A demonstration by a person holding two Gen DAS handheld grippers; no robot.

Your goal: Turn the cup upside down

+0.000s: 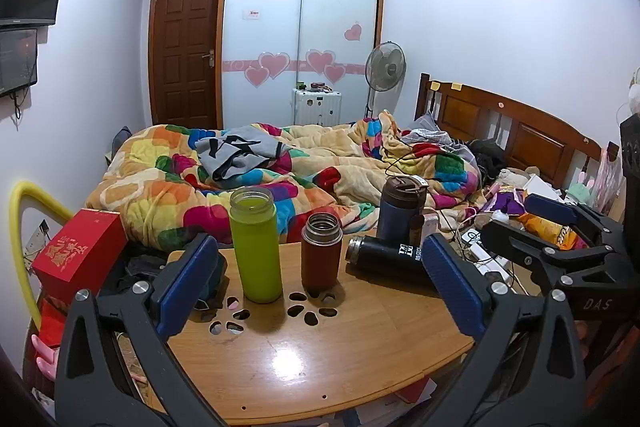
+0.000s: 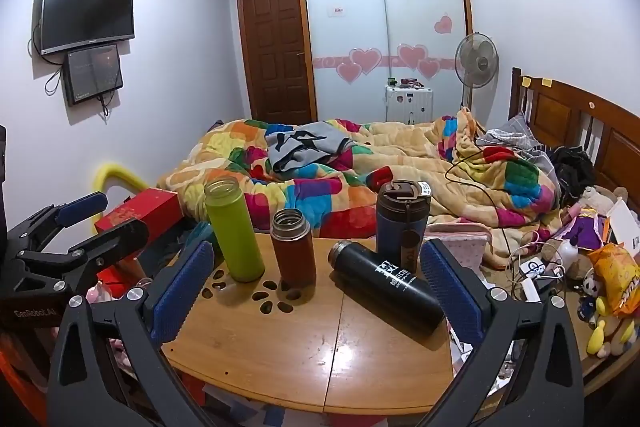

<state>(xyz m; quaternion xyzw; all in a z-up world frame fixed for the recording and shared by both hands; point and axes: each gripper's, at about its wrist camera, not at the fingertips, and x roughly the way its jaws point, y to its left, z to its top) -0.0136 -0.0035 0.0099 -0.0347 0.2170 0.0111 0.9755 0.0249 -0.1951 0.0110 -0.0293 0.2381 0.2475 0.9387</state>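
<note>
Several cups stand on a small wooden table (image 1: 304,359) (image 2: 280,343). A tall green cup (image 1: 256,243) (image 2: 234,231) and a short brown cup (image 1: 321,253) (image 2: 293,247) stand upright, mouths open. A black flask (image 1: 386,259) (image 2: 386,287) lies on its side. A dark blue lidded tumbler (image 1: 400,207) (image 2: 402,219) stands upright behind it. My left gripper (image 1: 320,283) is open and empty, above the table's near side. My right gripper (image 2: 316,287) is open and empty; it also shows in the left wrist view (image 1: 552,231). The left gripper also shows in the right wrist view (image 2: 96,223).
A red box (image 1: 80,251) (image 2: 140,213) sits left of the table, by a yellow tube (image 1: 24,211). A bed with a colourful quilt (image 1: 280,171) lies behind. Cables, a power strip (image 2: 536,279) and toys clutter the right side.
</note>
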